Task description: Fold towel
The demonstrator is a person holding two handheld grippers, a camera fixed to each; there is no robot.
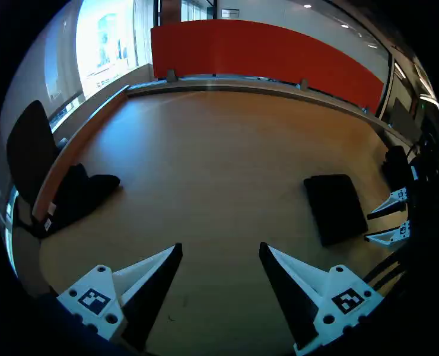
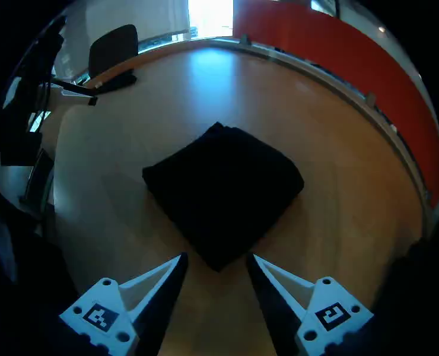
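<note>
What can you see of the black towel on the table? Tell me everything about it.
The towel is black, soft-looking cloth, already folded into a thick, roughly square pad with rounded edges; its layers are too dark to count. It lies flat on the wooden table, turned so one corner points at the right claw, whose open fingers flank that corner without clamping it. Nothing rests on top of it.

- We see a wooden table (image 1: pixel 219 148) carrying a folded black towel (image 2: pixel 222 190).
- Far from the towel, at the table's edge, lies a dark bundle (image 1: pixel 83 190).
</note>
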